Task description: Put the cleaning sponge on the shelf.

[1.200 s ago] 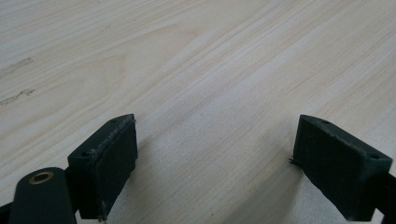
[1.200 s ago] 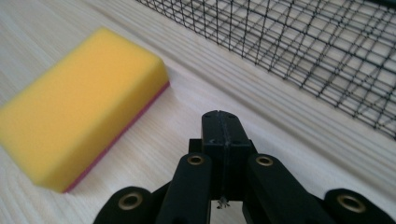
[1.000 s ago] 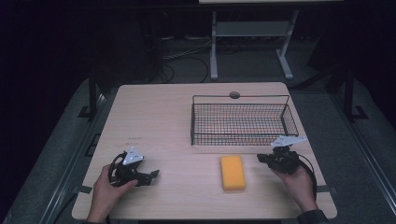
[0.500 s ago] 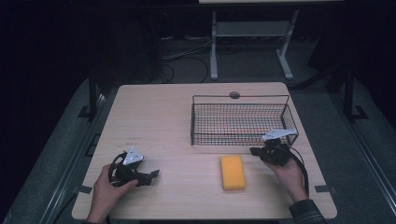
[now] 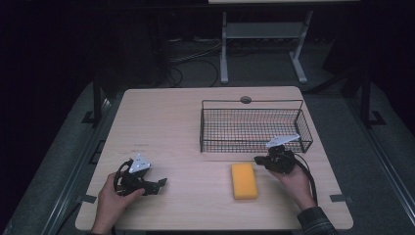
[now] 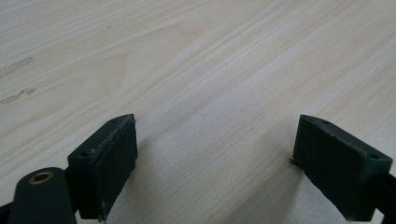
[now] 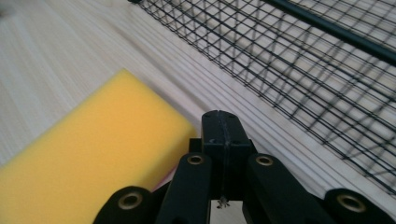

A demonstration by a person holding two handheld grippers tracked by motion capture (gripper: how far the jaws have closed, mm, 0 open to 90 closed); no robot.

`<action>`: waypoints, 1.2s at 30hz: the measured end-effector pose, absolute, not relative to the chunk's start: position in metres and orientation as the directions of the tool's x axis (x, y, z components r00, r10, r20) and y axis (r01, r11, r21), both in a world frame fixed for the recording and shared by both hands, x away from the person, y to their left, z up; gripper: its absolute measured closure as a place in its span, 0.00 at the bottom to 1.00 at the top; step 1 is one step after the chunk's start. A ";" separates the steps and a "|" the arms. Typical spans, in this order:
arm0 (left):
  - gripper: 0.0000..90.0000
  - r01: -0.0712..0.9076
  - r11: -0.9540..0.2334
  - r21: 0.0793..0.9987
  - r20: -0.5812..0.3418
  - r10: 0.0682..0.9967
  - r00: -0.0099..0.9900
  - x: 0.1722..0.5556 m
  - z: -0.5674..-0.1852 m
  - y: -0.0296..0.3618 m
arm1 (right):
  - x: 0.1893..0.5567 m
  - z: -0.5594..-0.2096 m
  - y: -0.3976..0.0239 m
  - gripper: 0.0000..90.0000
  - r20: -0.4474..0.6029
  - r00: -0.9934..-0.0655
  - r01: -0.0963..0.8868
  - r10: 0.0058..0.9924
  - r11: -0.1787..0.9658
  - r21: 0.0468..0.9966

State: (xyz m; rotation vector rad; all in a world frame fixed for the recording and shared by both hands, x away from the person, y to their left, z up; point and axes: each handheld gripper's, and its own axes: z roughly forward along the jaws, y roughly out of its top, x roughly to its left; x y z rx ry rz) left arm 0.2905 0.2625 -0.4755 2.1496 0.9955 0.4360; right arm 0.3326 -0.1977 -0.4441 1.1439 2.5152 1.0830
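Currently on the approach step: my right gripper [image 5: 260, 160] sits at the near right of the surface [image 5: 171, 122], just beside the far right corner of the yellow sponge [image 5: 243, 180] and just in front of the near wall of the wire basket [image 5: 254, 128]. In the right gripper view its fingers [image 7: 223, 135] are pressed flat together with nothing between them, the sponge [image 7: 93, 154] lying below and to the left of the tips, the basket mesh [image 7: 299, 60] to the right. I cannot tell whether the tips touch the foam.

My left gripper [image 5: 155, 184] rests at the near left, well apart from the sponge. Its fingers [image 6: 107, 154] stand wide apart over bare wood and hold nothing.

Sponge: flat on the surface, near side, between my two hands but closer to the right one, long axis running near to far. The basket looks empty.

Judgement: the work in hand looks like picking up the sponge, probably for the basket. No grasp yet.

Next move calls for:
- spreading the right fingers wider than the sponge's short side;
- bringing them down astride it, one finger on each long edge;
- closing gently, since foam gives;
- keeping clear of the basket wall on the way.
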 end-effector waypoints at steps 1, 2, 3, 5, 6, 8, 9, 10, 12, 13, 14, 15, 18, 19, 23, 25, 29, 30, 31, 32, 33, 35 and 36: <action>0.14 0.522 -0.445 0.727 0.005 0.764 0.645 0.290 -0.476 0.262 | 0.332 -0.445 -0.194 1.00 0.139 -0.694 0.587 0.706 0.443 0.678; 0.14 0.522 -0.446 0.727 0.006 0.765 0.645 0.290 -0.476 0.262 | 0.332 -0.445 -0.193 1.00 0.138 -0.699 0.585 0.702 0.449 0.676; 0.14 0.522 -0.445 0.727 0.005 0.765 0.644 0.290 -0.476 0.262 | 0.332 -0.445 -0.191 1.00 0.140 -0.699 0.587 0.701 0.451 0.672; 0.14 0.523 -0.445 0.727 0.005 0.765 0.644 0.290 -0.476 0.262 | 0.332 -0.446 -0.188 1.00 0.145 -0.704 0.587 0.695 0.454 0.670; 0.14 0.523 -0.445 0.727 0.005 0.765 0.644 0.290 -0.476 0.262 | 0.332 -0.446 -0.187 1.00 0.142 -0.708 0.583 0.692 0.458 0.671; 0.14 0.523 -0.445 0.727 0.006 0.765 0.644 0.290 -0.476 0.262 | 0.332 -0.446 -0.186 1.00 0.140 -0.711 0.579 0.689 0.461 0.672; 0.14 0.523 -0.445 0.727 0.005 0.765 0.644 0.290 -0.476 0.262 | 0.332 -0.446 -0.183 1.00 0.142 -0.714 0.578 0.685 0.463 0.672; 0.14 0.523 -0.445 0.727 0.005 0.765 0.644 0.290 -0.476 0.262 | 0.332 -0.446 -0.181 1.00 0.141 -0.715 0.579 0.684 0.467 0.669; 0.14 0.523 -0.445 0.727 0.006 0.765 0.643 0.290 -0.476 0.262 | 0.332 -0.447 -0.179 1.00 0.145 -0.719 0.577 0.679 0.467 0.670; 0.14 0.523 -0.445 0.727 0.005 0.765 0.643 0.290 -0.476 0.262 | 0.332 -0.447 -0.177 1.00 0.144 -0.721 0.575 0.678 0.470 0.670; 0.14 0.523 -0.445 0.727 0.006 0.766 0.643 0.290 -0.476 0.262 | 0.332 -0.447 -0.176 1.00 0.143 -0.724 0.572 0.675 0.471 0.671; 0.14 0.523 -0.445 0.727 0.006 0.766 0.643 0.290 -0.476 0.262 | 0.332 -0.446 -0.175 1.00 0.146 -0.724 0.574 0.674 0.472 0.669; 0.14 0.523 -0.444 0.727 0.005 0.766 0.643 0.290 -0.476 0.262 | 0.332 -0.446 -0.174 1.00 0.147 -0.727 0.572 0.671 0.474 0.669; 0.14 0.523 -0.444 0.727 0.005 0.766 0.643 0.290 -0.476 0.262 | 0.332 -0.446 -0.171 1.00 0.149 -0.728 0.574 0.669 0.476 0.666; 0.14 0.524 -0.444 0.727 0.005 0.766 0.643 0.290 -0.476 0.262 | 0.332 -0.445 -0.166 1.00 0.147 -0.738 0.567 0.659 0.487 0.664; 0.14 0.524 -0.444 0.727 0.005 0.766 0.643 0.290 -0.475 0.262 | 0.333 -0.445 -0.162 1.00 0.146 -0.747 0.558 0.649 0.492 0.668; 0.14 0.524 -0.444 0.727 0.005 0.766 0.642 0.290 -0.475 0.262 | 0.334 -0.445 -0.155 1.00 0.142 -0.760 0.547 0.634 0.507 0.666; 0.14 0.524 -0.444 0.727 0.005 0.766 0.642 0.290 -0.475 0.262 | 0.334 -0.445 -0.153 1.00 0.144 -0.761 0.548 0.632 0.509 0.664; 0.14 0.524 -0.444 0.727 0.004 0.766 0.642 0.290 -0.475 0.262 | 0.334 -0.445 -0.152 1.00 0.147 -0.763 0.548 0.629 0.510 0.663; 0.14 0.524 -0.444 0.727 0.004 0.766 0.642 0.290 -0.475 0.262 | 0.334 -0.445 -0.152 1.00 0.147 -0.763 0.548 0.629 0.510 0.663; 0.14 0.524 -0.444 0.727 0.004 0.766 0.642 0.290 -0.475 0.262 | 0.334 -0.445 -0.150 1.00 0.145 -0.765 0.547 0.628 0.514 0.661; 0.14 0.524 -0.443 0.727 0.005 0.767 0.642 0.290 -0.476 0.262 | 0.335 -0.445 -0.146 1.00 0.146 -0.772 0.541 0.618 0.518 0.663; 0.14 0.524 -0.443 0.727 0.005 0.767 0.642 0.290 -0.476 0.262 | 0.335 -0.445 -0.146 1.00 0.146 -0.772 0.541 0.618 0.518 0.663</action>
